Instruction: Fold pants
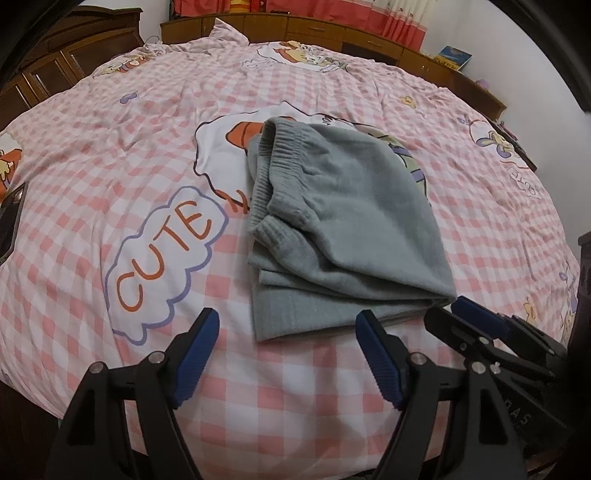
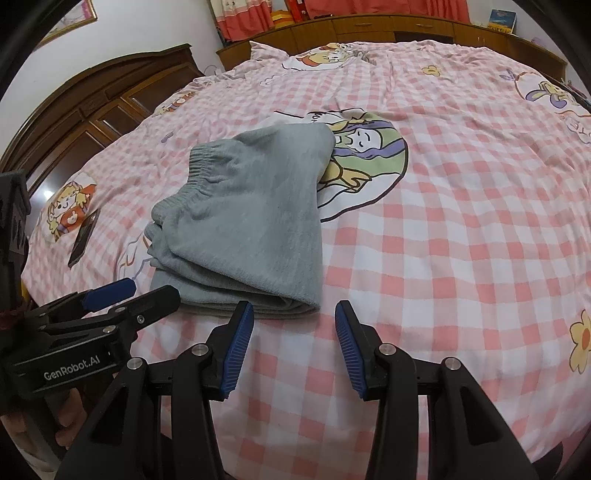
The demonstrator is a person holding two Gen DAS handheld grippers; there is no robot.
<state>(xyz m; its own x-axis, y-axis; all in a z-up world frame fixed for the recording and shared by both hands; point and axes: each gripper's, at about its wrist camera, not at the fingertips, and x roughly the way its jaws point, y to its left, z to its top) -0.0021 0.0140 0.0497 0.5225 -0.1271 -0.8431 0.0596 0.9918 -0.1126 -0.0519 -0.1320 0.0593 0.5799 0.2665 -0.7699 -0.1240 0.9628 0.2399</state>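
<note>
Grey knit pants [image 1: 343,221] lie folded into a compact stack on the pink checked bedspread [image 1: 110,155], ribbed waistband at the left side. They also show in the right wrist view [image 2: 255,218]. My left gripper [image 1: 286,321] is open and empty, just in front of the stack's near edge. My right gripper [image 2: 294,314] is open and empty, at the stack's near right corner. Each gripper shows in the other's view: the right one [image 1: 458,314] at lower right, the left one [image 2: 147,291] at lower left.
A dark phone [image 2: 84,238] lies on the bedspread left of the pants. A wooden headboard [image 2: 92,110] stands at the left, low wooden cabinets [image 2: 388,27] and red curtains behind the bed. The bedspread [image 2: 461,221] stretches right of the pants.
</note>
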